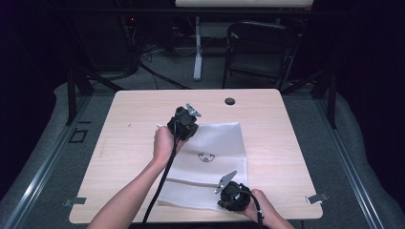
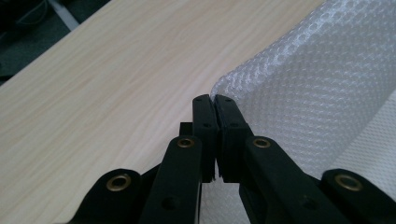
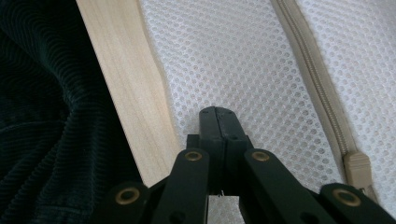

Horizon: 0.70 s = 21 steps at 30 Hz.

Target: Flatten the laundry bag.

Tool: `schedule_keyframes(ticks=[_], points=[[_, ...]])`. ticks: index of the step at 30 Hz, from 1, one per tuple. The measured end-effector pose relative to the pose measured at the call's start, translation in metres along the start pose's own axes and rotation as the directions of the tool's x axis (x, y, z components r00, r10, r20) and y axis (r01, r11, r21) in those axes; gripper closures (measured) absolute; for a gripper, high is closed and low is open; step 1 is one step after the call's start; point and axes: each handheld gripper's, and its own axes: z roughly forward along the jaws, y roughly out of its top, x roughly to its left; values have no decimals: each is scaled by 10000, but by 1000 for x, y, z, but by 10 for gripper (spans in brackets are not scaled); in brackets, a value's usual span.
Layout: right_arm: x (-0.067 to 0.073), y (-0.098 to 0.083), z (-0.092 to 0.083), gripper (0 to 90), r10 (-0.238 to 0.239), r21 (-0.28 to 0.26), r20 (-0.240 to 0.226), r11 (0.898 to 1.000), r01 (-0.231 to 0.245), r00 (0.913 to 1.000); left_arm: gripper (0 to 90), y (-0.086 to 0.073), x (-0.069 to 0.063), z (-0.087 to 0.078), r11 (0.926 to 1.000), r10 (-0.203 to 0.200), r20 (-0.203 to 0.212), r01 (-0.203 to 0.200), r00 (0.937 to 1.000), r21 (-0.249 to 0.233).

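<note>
One white mesh bag (image 1: 210, 162) laid flat mid-table (image 1: 129, 143), long axis running far-left to near-right. Far-left corner pinched by left gripper (image 2: 215, 100), jaws clamped; near edge pinched by right gripper (image 3: 215, 112), jaws clamped. One zipper (image 3: 317, 88) seen; one drawn face (image 1: 206, 156).

Dark room, grey floor (image 1: 43, 157), black folding chair (image 1: 260, 47) behind pale wooden table (image 1: 267, 109), white table leg (image 1: 197, 52)
</note>
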Motion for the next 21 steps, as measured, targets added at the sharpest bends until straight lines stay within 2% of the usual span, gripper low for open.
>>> schedule_keyframes(ticks=[6, 10, 12, 13, 14, 16, 19, 21], points=[[-1, -1, 0, 900, 66, -36, -9, 10000, -66, 10000, 832, 7, 9, 17, 9980, -619, -254, 616, 9978, -129], [-2, -1, -1, 900, 104, -23, -6, 9999, -104, 9999, 690, 8, 14, 24, 9942, -1060, -345, 1052, 9938, -243], [-3, -2, -1, 900, 140, 32, -51, 9999, -139, 9999, 564, 8, 17, 25, 9925, -1210, -262, 1205, 9923, -220], [-3, -2, -1, 900, 228, -55, -133, 9997, -228, 9997, 529, 8, 17, 24, 9927, -1190, -408, 1180, 9921, -253], [-4, -2, -1, 900, 194, -16, -192, 9998, -195, 9996, 460, 8, 18, 24, 9927, -1187, -426, 1176, 9920, -281], [-4, -2, -1, 900, 198, -15, -205, 9998, -198, 9996, 389, 8, 19, 22, 9910, -1300, -466, 1284, 9904, -370], [-5, -3, -1, 900, 244, -65, -151, 9997, -245, 9996, 296, 7, 19, 19, 9887, -1442, -345, 1426, 9889, -452], [-6, -3, -1, 900, 313, -71, -272, 9995, -315, 9991, 227, 6, 19, 15, 9882, -1453, -240, 1439, 9891, -528]])
